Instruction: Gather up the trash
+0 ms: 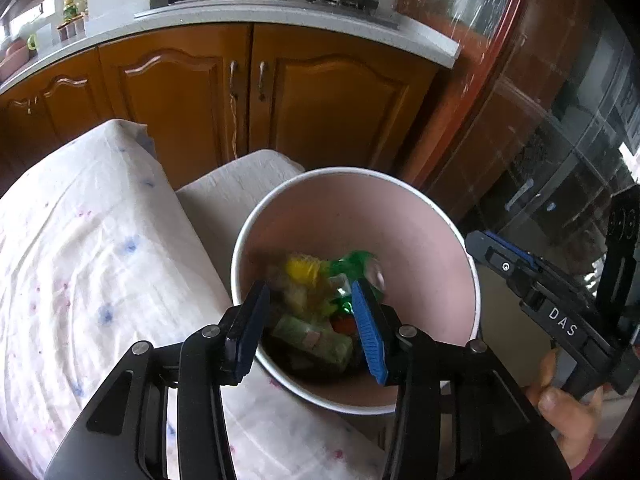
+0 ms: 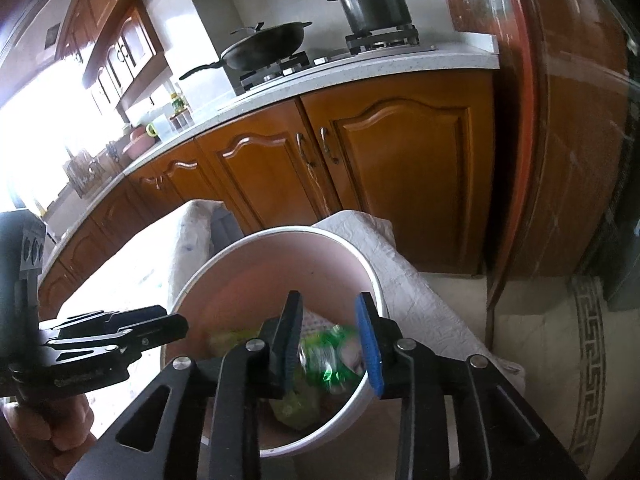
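Observation:
A round pink bin with a white rim (image 1: 404, 184) stands beside a cloth-covered table. It holds several pieces of trash: a yellow piece (image 1: 302, 268), a green plastic wrapper (image 1: 354, 260) and a pale green packet (image 1: 316, 340). My left gripper (image 1: 310, 332) hangs open and empty over the bin's near rim. My right gripper (image 2: 332, 344) is open over the same bin (image 2: 276, 236), with a blurred green wrapper (image 2: 330, 356) below its jaws inside the bin. The right gripper also shows in the left wrist view (image 1: 560, 292), and the left one in the right wrist view (image 2: 104, 336).
A table under a white cloth with blue and pink spots (image 1: 92, 248) lies left of the bin. Brown wooden cabinets (image 1: 248, 92) with a stove, a pan (image 2: 264, 48) and a pot (image 2: 374, 4) stand behind. A glass door (image 1: 560, 140) is at the right.

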A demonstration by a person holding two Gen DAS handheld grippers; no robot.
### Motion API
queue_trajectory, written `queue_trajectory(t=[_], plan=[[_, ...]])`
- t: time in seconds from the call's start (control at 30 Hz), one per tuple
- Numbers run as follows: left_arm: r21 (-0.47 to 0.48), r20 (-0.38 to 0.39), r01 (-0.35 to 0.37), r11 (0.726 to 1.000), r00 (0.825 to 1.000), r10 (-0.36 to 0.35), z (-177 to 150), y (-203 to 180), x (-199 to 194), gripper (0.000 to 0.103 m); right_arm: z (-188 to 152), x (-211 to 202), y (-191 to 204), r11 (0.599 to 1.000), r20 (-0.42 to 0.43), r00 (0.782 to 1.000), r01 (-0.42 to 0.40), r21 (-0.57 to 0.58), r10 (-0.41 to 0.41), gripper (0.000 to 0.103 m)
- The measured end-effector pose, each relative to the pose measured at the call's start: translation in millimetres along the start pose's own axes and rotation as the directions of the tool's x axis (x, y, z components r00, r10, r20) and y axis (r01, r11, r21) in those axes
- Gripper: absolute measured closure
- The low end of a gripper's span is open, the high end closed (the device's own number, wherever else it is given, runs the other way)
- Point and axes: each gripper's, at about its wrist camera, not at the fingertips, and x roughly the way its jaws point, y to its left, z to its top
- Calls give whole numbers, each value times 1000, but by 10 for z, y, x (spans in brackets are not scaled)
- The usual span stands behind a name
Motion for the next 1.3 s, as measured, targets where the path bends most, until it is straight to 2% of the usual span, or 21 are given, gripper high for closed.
queue_trajectory(t=[0.1, 0.17, 0.3, 0.5, 0.57, 0.67, 0.8, 1.13, 1.3], plan=[[-10, 24, -1, 1000, 1000, 1, -19, 40, -96, 57, -10, -41, -5, 1000, 12, 1000, -6, 14, 6, 68], [-18, 40, -9, 1000, 999, 9, -52, 70, -163, 54, -16, -79, 4, 1000, 21, 1000, -18, 22, 18, 61], [-47, 57, -10, 999, 998, 13, -143, 163, -277, 50, -49, -148, 42, 999, 35, 999, -40, 36, 38, 53], [-105, 96, -15, 994, 995, 25, -373, 353, -509, 39, -156, -289, 118, 994, 71, 994, -91, 65, 86, 30], [-128, 110, -16, 992, 993, 30, -447, 416, -586, 31, -211, -340, 168, 991, 85, 991, -112, 70, 106, 22], [-159, 128, 2, 987, 992, 18, -587, 505, -700, 27, -304, -409, 275, 989, 100, 987, -131, 64, 124, 15], [-190, 158, 27, 981, 987, 4, -783, 605, -866, 22, -434, -518, 398, 986, 140, 980, -151, 71, 140, 12], [-247, 259, -16, 969, 962, 82, -1295, 829, -1350, 21, -790, -782, 619, 980, 248, 957, -176, 95, 148, 11], [-245, 294, -36, 969, 950, 110, -1490, 880, -1501, 19, -937, -847, 717, 982, 261, 955, -166, 84, 140, 11]])
